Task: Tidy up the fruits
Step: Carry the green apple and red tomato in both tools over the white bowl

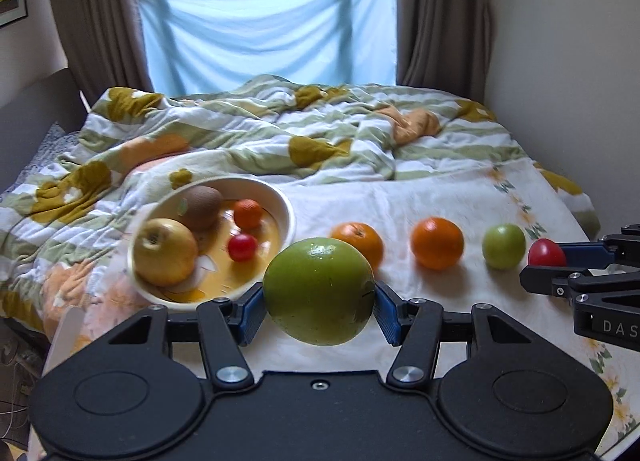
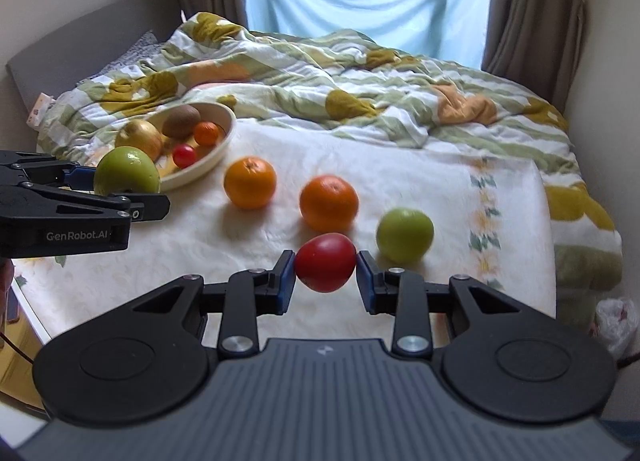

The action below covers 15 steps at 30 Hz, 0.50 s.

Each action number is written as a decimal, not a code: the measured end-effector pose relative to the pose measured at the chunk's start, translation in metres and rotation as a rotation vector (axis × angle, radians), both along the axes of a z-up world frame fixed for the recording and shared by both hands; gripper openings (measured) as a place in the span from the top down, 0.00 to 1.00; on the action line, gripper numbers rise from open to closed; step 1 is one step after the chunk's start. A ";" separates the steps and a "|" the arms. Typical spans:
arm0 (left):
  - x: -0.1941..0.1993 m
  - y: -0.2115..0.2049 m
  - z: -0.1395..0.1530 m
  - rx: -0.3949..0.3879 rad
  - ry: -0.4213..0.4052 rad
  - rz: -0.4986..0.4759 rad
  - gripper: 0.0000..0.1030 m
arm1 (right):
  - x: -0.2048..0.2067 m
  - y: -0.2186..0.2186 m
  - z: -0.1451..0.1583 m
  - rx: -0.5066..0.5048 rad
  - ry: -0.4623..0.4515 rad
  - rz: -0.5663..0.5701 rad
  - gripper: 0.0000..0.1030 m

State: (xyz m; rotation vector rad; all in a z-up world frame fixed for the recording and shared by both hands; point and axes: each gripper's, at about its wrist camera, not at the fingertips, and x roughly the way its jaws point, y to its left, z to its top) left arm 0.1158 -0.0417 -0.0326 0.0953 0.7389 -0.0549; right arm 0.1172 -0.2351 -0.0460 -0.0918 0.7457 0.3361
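My left gripper read "GenRobot.AI" (mid-left of the right view) and pinched a large round green apple. My right gripper squeezed a small red tomato. A cream ceramic bowl sat upper left; two oranges lay between.

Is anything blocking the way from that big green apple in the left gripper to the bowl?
Nothing visible does. The left gripper holds the green apple lifted right beside the bowl. Inside lie a yellow apple, kiwi, small orange and red fruit, with bare space remaining.
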 end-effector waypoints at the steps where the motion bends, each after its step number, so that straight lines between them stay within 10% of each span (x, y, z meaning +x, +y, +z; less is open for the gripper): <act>1: 0.001 0.005 0.003 0.004 -0.004 0.011 0.41 | 0.005 0.003 0.004 -0.001 -0.005 0.014 0.53; 15: 0.052 0.073 -0.003 0.007 0.043 0.098 0.41 | 0.068 0.084 0.022 0.003 -0.001 0.132 0.53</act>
